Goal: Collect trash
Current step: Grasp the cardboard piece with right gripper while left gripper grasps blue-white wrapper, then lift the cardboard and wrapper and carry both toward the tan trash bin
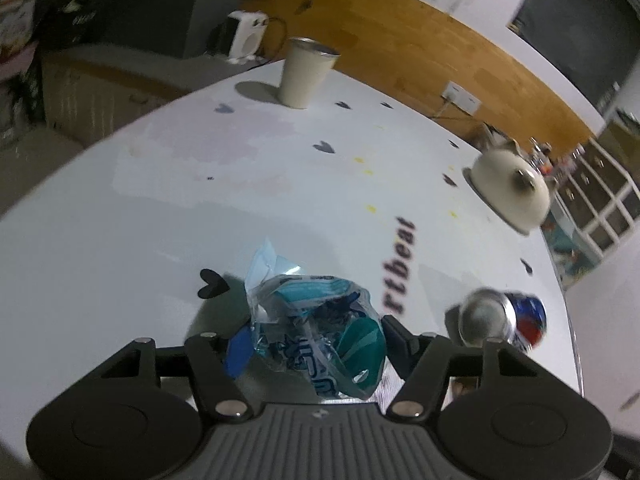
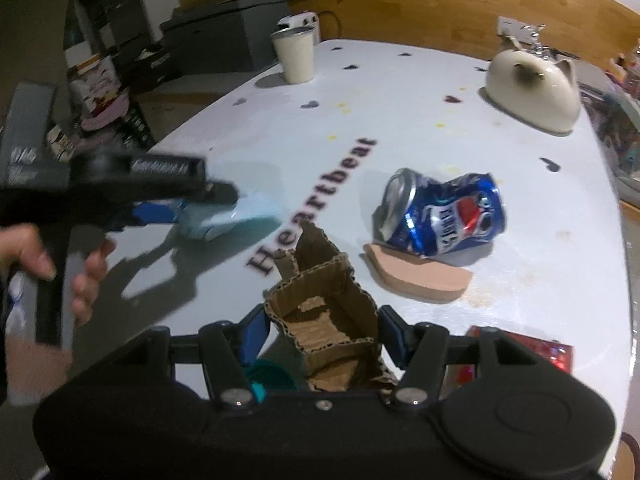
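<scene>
Left wrist view, lower centre: left gripper (image 1: 310, 344) pinching a crumpled clear-and-teal plastic wrapper (image 1: 316, 328), fingers closed against its sides, wrapper apparently lifted just clear of the white table (image 1: 140, 208).

Right wrist view, lower centre: right gripper (image 2: 320, 332) clamped on a torn piece of corrugated cardboard (image 2: 320, 312), blue pads (image 2: 254, 334) pressing both flanks.

Progress, as judged: two pieces of trash in hand, none yet deposited; no bin visible in either view.

Remaining on the table, centre right of the right wrist view: a crushed blue soda can (image 2: 444, 212) lying on its side, touching a flat pinkish-tan scrap (image 2: 420, 276) just below it; a red packet (image 2: 532, 354) at lower right, partly hidden behind the gripper. Whether the cream cup (image 2: 296, 56) at upper centre and the cream teapot (image 2: 536, 88) at upper right count as trash: cannot tell.

Open room: broad bare tabletop across the middle of both views, between the printed "Heartbeat" lettering (image 2: 312, 208) and the cup. Table edge curving along the left and the far right; teapot close to the right edge. Person's hand (image 2: 60, 268) on the left gripper's handle at far left, near the cardboard's likely exit path.
</scene>
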`<state>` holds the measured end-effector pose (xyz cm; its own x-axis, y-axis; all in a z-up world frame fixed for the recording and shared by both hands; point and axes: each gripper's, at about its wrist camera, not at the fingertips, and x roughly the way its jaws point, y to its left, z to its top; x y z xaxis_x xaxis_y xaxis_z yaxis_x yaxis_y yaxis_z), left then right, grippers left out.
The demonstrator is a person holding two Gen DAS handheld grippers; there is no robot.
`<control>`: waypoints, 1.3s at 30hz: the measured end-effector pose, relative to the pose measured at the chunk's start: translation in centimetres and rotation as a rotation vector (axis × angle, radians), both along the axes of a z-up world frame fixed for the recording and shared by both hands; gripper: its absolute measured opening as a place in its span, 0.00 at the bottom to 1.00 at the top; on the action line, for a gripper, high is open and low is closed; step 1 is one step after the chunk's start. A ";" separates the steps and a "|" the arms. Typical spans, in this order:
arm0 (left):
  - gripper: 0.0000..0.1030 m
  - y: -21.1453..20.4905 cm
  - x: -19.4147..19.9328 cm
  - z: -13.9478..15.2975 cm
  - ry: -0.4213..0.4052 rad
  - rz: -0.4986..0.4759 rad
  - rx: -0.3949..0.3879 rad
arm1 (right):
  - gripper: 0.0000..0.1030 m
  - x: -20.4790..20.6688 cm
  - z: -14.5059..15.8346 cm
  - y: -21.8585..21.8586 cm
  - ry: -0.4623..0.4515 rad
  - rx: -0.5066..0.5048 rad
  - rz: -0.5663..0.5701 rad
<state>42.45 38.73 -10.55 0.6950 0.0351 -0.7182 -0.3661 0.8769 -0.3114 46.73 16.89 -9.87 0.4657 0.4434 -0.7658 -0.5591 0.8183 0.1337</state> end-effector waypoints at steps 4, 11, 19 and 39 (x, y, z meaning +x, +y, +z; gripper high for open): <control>0.65 -1.3 -1.7 1.7 -0.002 -0.053 0.071 | 0.58 -0.5 1.2 -0.8 -0.018 0.006 -0.047; 0.64 -3.6 -5.2 4.7 0.007 -0.129 0.186 | 0.58 -2.4 3.4 -2.2 -0.049 0.026 -0.094; 0.64 -5.6 -9.2 7.8 -0.012 -0.170 0.234 | 0.58 -5.8 6.6 -4.0 -0.099 0.046 -0.166; 0.64 -10.2 -17.2 12.4 -0.044 -0.208 0.265 | 0.58 -14.2 11.0 -9.5 -0.144 0.059 -0.325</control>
<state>25.27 28.57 1.86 0.7371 0.0708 -0.6720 -0.1618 0.9841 -0.0738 32.52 7.36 1.16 0.6912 0.2959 -0.6593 -0.2876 0.9496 0.1247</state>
